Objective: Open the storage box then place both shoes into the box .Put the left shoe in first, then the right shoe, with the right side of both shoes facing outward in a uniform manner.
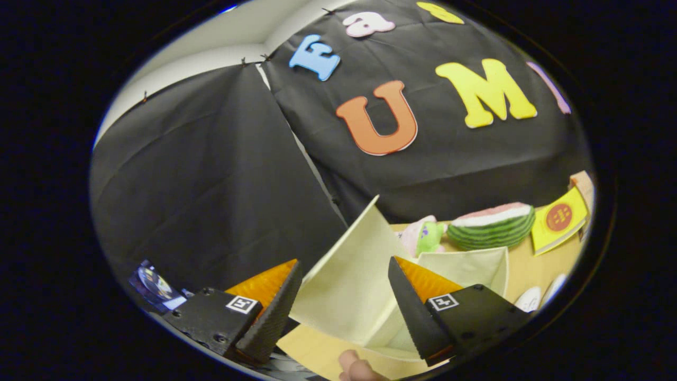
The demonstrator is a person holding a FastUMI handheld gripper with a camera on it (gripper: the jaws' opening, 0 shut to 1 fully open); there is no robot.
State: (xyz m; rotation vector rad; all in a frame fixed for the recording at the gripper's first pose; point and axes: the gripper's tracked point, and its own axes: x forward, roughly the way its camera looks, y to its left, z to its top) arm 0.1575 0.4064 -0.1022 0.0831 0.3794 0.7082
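Observation:
My gripper (344,262) is open, its fingers wide apart and pressing on nothing. Just beyond and between the fingers stands the cream storage box (465,267), its lid (344,280) swung up and leaning toward the left. Part of the box's pale inside shows under the lid, and I cannot see what lies in it. Two white rounded shapes (530,299), possibly the shoes, peek out to the right of the box behind the right finger. A person's fingertip (353,365) shows on the table right below the box's near edge.
On the wooden table (521,275) behind the box lie a watermelon-slice plush (492,226), a small pink and green plush toy (423,235) and a yellow booklet (558,219). A dark printed item (153,286) sits beyond the left finger. Black cloth walls close the back and left.

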